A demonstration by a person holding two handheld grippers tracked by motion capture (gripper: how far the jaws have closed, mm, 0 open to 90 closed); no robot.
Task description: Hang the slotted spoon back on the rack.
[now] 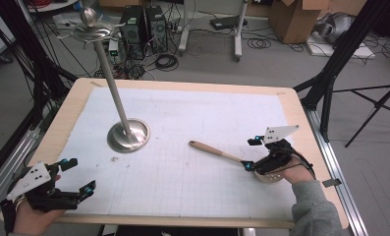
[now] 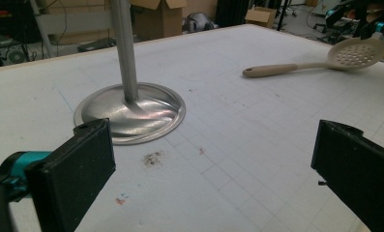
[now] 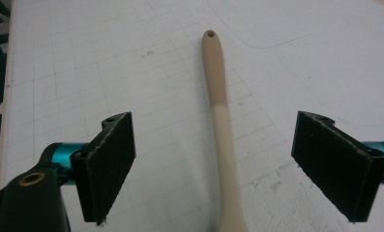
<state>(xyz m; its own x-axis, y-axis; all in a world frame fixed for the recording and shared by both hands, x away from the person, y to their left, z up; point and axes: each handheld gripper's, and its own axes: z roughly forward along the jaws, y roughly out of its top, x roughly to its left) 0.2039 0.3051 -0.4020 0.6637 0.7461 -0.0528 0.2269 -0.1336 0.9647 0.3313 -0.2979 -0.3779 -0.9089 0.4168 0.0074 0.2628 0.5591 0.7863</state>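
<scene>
A beige slotted spoon (image 1: 216, 150) lies on the white grid mat (image 1: 192, 118), its handle pointing toward the table's middle. My right gripper (image 1: 251, 153) is open and straddles the spoon near its head; the handle (image 3: 220, 121) runs up between the two pads without touching either. In the left gripper view the spoon's perforated head (image 2: 356, 53) lies at the far right. My left gripper (image 1: 79, 176) is open at the table's near left corner, with nothing between its jaws (image 2: 214, 183). A metal stand (image 1: 128, 135) with a round base (image 2: 131, 111) rises left of centre.
The stand's thin pole leans up to a hooked top with a ball (image 1: 90, 22) beyond the table's far left edge. Small dirt specks (image 2: 152, 158) mark the mat near the base. Boxes, cables and tripod legs crowd the floor behind the table.
</scene>
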